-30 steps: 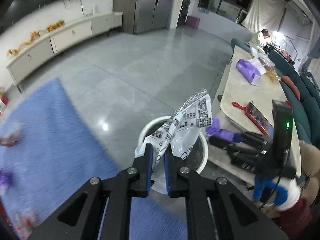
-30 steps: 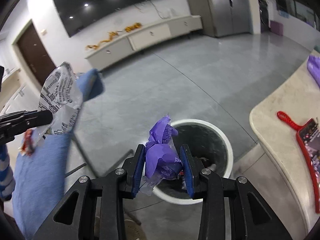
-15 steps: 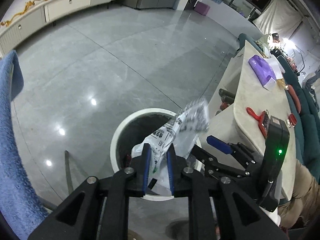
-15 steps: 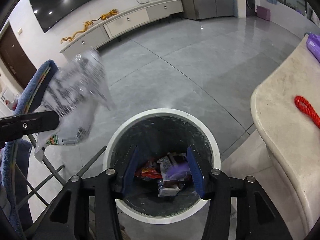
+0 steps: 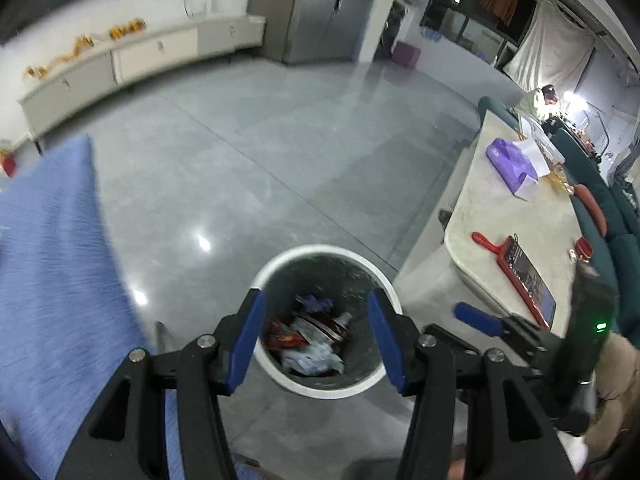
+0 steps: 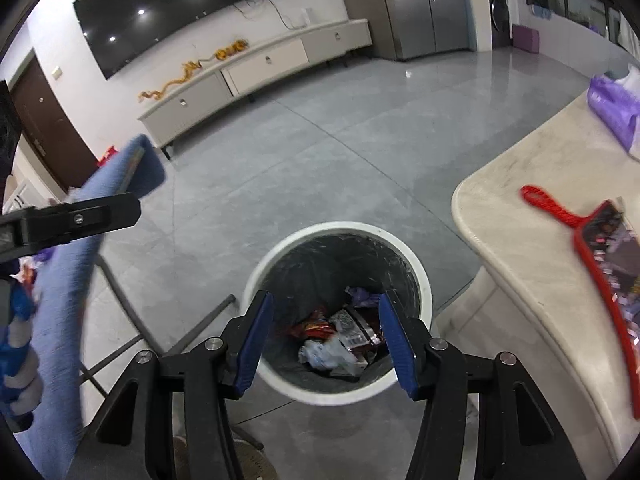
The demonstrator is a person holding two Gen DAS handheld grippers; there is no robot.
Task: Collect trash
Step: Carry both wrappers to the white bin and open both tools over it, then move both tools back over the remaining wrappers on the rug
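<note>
Both pieces of trash have left the jaws since the earlier frames: the printed white wrapper (image 5: 310,360) and the purple wrapper (image 5: 316,303) now lie inside the white bin (image 5: 320,249), among red snack packets at its bottom. Over the bin, the left hand-held gripper (image 5: 316,344) and the right hand-held gripper (image 6: 326,338) have just been opening, and each now stands with its 2 blue-padded fingers apart and nothing between them. Beside the bin on the grey floor stands the pale tabletop (image 6: 532,248) carrying a red-cased phone (image 6: 608,248), with a blue cloth (image 5: 52,272) on the other side.
</note>
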